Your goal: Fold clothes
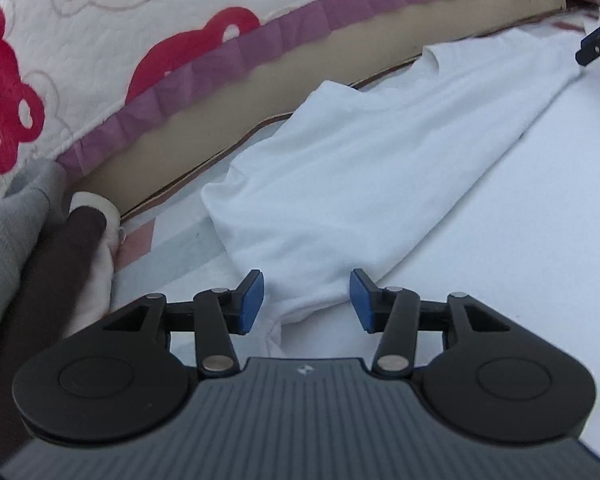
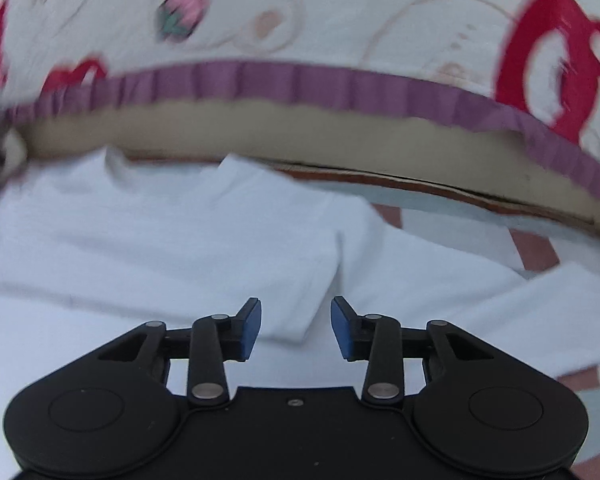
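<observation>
A white garment lies flat on the pale bed surface, folded into a long strip that runs away to the upper right. My left gripper is open, its blue pads either side of the garment's near end, just above it. In the right wrist view the same white garment spreads across the middle, with a folded edge and a sleeve part to the right. My right gripper is open and empty over the garment's near folded corner. The right gripper's tip also shows in the left wrist view at the far right.
A quilt with red bears and a purple frill hangs over a tan mattress edge behind the garment. Grey, brown and white clothes are piled at the left. A checked sheet shows at the right.
</observation>
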A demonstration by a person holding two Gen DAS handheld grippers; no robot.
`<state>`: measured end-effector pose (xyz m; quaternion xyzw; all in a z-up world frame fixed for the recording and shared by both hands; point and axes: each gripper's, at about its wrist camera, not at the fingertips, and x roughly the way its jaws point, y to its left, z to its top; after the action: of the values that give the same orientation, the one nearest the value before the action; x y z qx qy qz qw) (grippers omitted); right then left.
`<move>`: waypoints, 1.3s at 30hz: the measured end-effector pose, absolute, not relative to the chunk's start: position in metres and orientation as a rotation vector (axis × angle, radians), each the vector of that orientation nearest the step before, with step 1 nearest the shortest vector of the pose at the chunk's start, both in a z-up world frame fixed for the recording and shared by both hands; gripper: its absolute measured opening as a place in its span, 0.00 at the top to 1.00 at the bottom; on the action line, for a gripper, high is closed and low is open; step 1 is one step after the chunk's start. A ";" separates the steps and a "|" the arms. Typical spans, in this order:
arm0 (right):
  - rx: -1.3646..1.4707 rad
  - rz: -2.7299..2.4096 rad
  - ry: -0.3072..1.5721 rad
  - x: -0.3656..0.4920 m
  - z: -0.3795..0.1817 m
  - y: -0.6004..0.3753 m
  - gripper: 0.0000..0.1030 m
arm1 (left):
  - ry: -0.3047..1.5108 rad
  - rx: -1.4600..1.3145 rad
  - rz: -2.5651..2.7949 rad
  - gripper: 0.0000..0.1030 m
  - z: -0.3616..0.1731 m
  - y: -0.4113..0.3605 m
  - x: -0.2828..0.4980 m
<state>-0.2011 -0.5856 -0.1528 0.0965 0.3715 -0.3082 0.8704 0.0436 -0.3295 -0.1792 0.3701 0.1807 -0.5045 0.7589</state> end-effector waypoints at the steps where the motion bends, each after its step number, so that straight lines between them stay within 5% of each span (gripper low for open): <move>1: 0.162 -0.615 0.812 -0.195 -0.158 -0.581 0.57 | 0.395 0.812 -1.097 0.54 -0.179 -0.331 0.045; 5: 0.025 -0.626 0.856 -0.181 -0.163 -0.573 0.45 | 0.403 0.805 -1.097 0.58 -0.178 -0.332 0.047; 8: 0.045 -0.636 0.860 -0.177 -0.162 -0.579 0.45 | 0.383 0.804 -1.061 0.85 -0.181 -0.331 0.048; 9: 0.082 -0.638 0.856 -0.177 -0.161 -0.583 0.54 | 0.383 0.807 -1.049 0.92 -0.183 -0.330 0.049; 10: 0.105 -0.633 0.848 -0.180 -0.158 -0.584 0.90 | 0.388 0.799 -1.037 0.98 -0.183 -0.328 0.051; 11: 0.120 -0.626 0.840 -0.184 -0.154 -0.583 0.92 | 0.397 0.785 -1.024 0.98 -0.183 -0.325 0.053; 17: 0.173 -0.631 0.834 -0.203 -0.142 -0.585 0.94 | 0.489 0.706 -0.964 0.87 -0.167 -0.303 0.063; 19: 0.185 -0.638 0.858 -0.204 -0.148 -0.590 0.94 | 0.540 0.680 -1.013 0.66 -0.164 -0.299 0.066; 21: 0.190 -0.633 0.863 -0.202 -0.153 -0.589 0.94 | 0.534 0.700 -1.029 0.59 -0.166 -0.298 0.062; 26: 0.233 -0.629 0.835 -0.205 -0.156 -0.590 0.92 | 0.455 0.816 -1.023 0.60 -0.180 -0.312 0.046; 28: 0.262 -0.625 0.822 -0.207 -0.156 -0.593 0.93 | 0.429 0.800 -0.967 0.68 -0.180 -0.317 0.046; 39: 0.380 -0.559 0.846 -0.214 -0.153 -0.603 0.94 | 0.603 0.495 -0.758 0.65 -0.176 -0.301 0.085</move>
<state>-0.2144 -0.6034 -0.1533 0.1807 0.4025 -0.2662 0.8570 0.0849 -0.3008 -0.1765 0.2353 0.2870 -0.3604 0.8558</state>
